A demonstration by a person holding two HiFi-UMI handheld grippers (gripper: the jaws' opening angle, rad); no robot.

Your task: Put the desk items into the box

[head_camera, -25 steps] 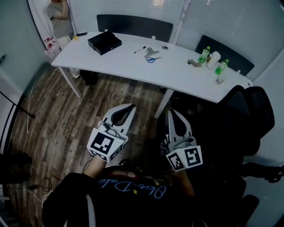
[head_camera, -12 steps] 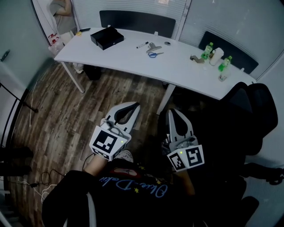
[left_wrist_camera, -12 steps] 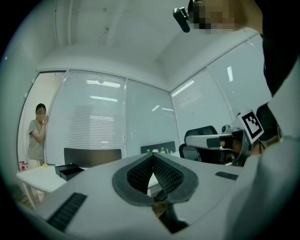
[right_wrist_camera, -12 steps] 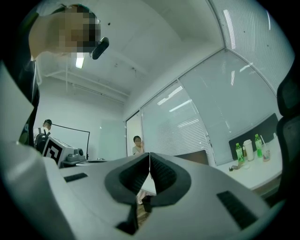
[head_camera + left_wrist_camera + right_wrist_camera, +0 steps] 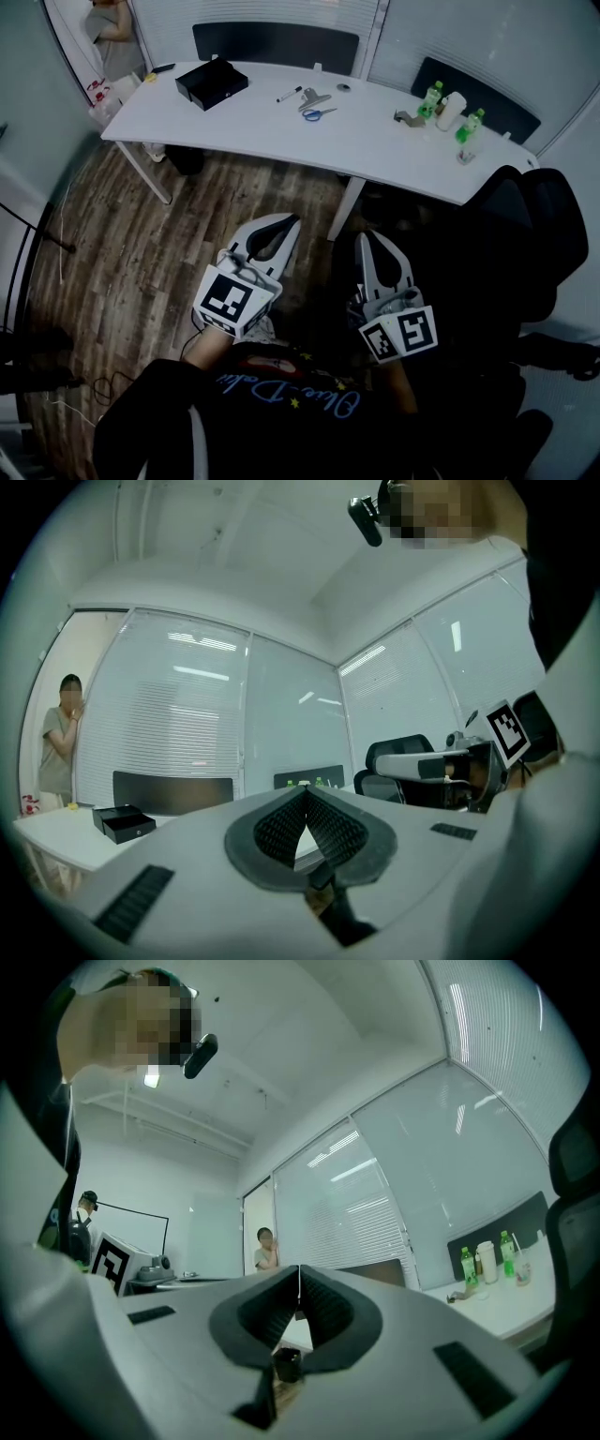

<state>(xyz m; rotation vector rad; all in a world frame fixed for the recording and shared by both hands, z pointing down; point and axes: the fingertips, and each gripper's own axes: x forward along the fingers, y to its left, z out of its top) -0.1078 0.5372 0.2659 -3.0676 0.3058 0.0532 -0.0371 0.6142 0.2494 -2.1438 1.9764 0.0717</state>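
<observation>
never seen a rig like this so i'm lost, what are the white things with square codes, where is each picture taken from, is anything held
No robot: a person holds a two-jaw gripper in each hand; the square-code cubes are part of them. The top-down picture comes from a camera on the person's head and shows the left gripper and right gripper pointing toward a white desk. The other two come from cameras riding on each gripper, looking along its jaws. On the desk lie a black box, a pen, scissors, green bottles and a white container. Both grippers are shut and empty.
</observation>
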